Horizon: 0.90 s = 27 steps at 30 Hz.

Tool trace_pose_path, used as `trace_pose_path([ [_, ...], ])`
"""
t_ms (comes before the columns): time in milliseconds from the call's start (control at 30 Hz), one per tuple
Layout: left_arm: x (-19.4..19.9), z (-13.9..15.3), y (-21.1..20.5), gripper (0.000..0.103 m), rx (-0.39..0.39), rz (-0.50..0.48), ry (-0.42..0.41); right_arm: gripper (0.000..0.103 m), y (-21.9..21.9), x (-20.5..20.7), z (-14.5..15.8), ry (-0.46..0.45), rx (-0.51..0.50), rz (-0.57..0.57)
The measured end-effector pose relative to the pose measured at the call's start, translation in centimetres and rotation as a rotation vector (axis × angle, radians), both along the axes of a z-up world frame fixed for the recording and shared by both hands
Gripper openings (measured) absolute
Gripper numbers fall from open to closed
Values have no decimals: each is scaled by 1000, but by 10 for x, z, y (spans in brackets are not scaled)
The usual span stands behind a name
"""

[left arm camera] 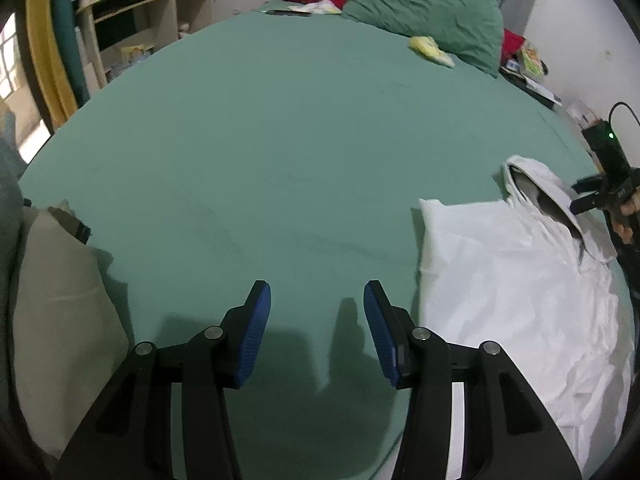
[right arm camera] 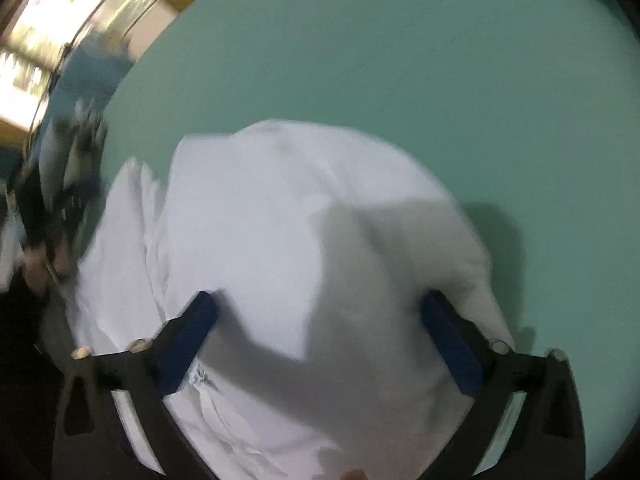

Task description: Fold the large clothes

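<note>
Beige garment [left arm camera: 60, 320]: at nine o'clock in my left wrist view I see it lying flat on the bed's edge; I cannot tell whether it is folded.
Left hand-held gripper [left arm camera: 317, 334]: at six o'clock its blue pads stand partly apart over bare sheet, gripping nothing.
Bed [left arm camera: 280, 140]: the green sheet is smooth, with a green pillow [left arm camera: 424, 16] at one o'clock.
White hoodie [left arm camera: 512, 292]: at four o'clock in the left view, lying on the bed; the body looks roughly gathered into a block and the hood [left arm camera: 560, 200] sticks out at three o'clock.
Right hand-held gripper [right arm camera: 320, 340]: I see the jaws spread wide over the white hoodie [right arm camera: 280, 220], pads clear of the cloth; this view is blurred.
Progress: I judge the hoodie partly folded and still creased. The hood is yet to be tucked, and tidying and final folds remain.
</note>
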<state>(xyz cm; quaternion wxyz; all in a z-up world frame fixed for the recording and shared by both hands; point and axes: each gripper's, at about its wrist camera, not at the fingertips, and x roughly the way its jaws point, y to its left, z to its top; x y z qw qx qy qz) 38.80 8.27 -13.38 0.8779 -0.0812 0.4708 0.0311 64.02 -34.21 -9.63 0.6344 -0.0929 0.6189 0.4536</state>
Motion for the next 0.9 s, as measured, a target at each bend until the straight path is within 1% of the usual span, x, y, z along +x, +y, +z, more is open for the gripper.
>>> trace_pose_path([
  [33,-1,2,-3,51,1,-20,-1,103,3,-4,-1,36,-8,2],
  [67,-2,3,-5,51,3,-32,-2,103,4,-7,0,48,-21,-20],
  [100,-2,5,-8,51,10,-46,-4,100,8,-7,-2,46,-50,-20],
  [133,-3,6,-12,51,19,-59,-6,95,15,-15,-1,28,-85,5],
  [167,-5,6,-14,51,25,-70,-7,73,23,-21,1,-23,-133,44],
  [200,-5,6,-16,51,31,-79,-5,31,29,-28,4,-66,-169,69],
  [233,-6,5,-18,51,35,-86,2,10,34,-32,8,-103,-205,73],
  [300,-8,5,-18,51,26,-91,5,8,43,-50,20,-210,-275,112],
  [400,-11,8,-17,51,9,-93,-1,6,60,-94,38,-421,-392,207],
  [467,-16,14,-15,51,-1,-100,-16,5,69,-131,53,-638,-476,266],
  [533,-25,22,-11,51,-8,-106,-37,5,75,-169,67,-837,-545,299],
  [600,-31,27,-6,51,-19,-102,-49,4,83,-221,69,-1034,-643,355],
  [667,-37,30,-1,51,-41,-95,-58,4,88,-269,61,-1143,-697,404],
  [733,-42,32,4,51,-57,-85,-61,4,85,-315,42,-1205,-750,460],
  [767,-45,32,5,51,-63,-87,-62,4,84,-342,32,-1219,-751,475],
  [833,-50,33,4,51,-64,-103,-65,3,78,-381,17,-1200,-733,454],
  [900,-55,34,2,51,-63,-110,-74,3,81,-408,10,-1180,-711,414],
])
